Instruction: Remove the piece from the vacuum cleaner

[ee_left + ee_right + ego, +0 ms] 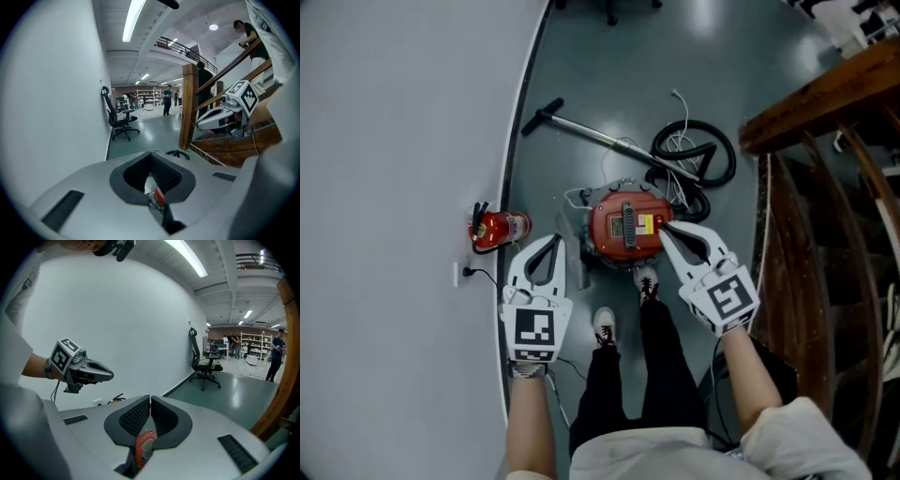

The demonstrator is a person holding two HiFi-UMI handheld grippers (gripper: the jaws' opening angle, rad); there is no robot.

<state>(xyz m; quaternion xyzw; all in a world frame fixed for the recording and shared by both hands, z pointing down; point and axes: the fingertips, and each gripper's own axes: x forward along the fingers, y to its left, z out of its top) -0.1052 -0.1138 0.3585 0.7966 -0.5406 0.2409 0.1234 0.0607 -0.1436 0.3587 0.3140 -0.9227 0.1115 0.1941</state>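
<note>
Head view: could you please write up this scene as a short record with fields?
vacuum cleaner: red canister on the floor
hose: black, coiled beyond the vacuum cleaner
fire extinguisher: red, by the wall
left gripper: jaws together, empty, left of the vacuum cleaner
right gripper: jaws together, empty, at the vacuum cleaner's right edge in this view

Head view steeply down, gripper views forward
</note>
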